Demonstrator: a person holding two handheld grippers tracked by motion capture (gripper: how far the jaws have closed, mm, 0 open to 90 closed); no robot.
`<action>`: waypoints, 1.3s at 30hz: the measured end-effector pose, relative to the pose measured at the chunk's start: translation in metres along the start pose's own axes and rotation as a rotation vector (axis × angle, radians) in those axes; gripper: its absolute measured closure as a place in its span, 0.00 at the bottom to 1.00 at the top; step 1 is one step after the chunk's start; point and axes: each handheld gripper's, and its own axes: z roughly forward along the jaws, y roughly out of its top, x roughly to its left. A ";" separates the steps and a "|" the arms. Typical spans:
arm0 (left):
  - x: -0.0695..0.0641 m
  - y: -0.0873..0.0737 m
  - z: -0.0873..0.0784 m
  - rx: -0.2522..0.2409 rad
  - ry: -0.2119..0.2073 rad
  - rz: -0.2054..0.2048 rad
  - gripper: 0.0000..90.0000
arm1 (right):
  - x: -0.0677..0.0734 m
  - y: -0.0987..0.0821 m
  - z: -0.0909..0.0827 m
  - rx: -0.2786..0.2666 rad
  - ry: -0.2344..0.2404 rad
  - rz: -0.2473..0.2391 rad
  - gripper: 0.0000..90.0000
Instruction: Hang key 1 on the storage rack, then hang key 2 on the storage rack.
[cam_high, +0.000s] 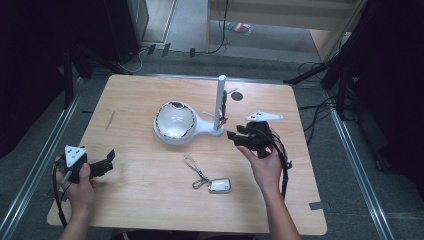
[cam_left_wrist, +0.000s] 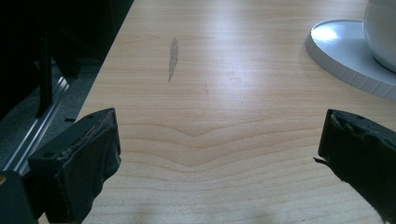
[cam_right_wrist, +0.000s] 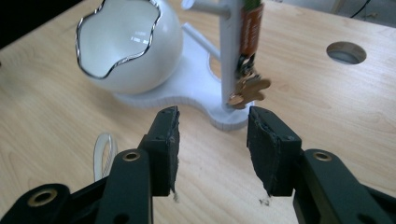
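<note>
Two released grippers, left (cam_high: 107, 159) and right (cam_high: 234, 136), flank the light, dangling brass keys on an orange strap (cam_right_wrist: 246, 88), best pinched at the strap at the right's twelve o'clock.

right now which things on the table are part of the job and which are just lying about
Part of the job:
- white key stand
- keys on an orange strap, hanging on the stand
- right gripper, jaws open and empty, just before the stand

Lying about:
- car key fob with lanyard
- left gripper, open, idle
- table's cable hole
</note>
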 end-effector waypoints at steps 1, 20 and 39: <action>0.000 0.000 0.000 0.000 0.000 0.000 0.00 | 0.000 0.000 0.000 0.000 0.000 0.000 0.61; -0.001 0.000 0.000 0.009 -0.003 0.013 0.00 | 0.041 0.006 0.011 0.195 0.009 -0.162 0.59; -0.001 0.001 0.002 0.012 -0.001 0.011 0.00 | 0.080 -0.005 0.047 0.368 0.017 -0.274 0.52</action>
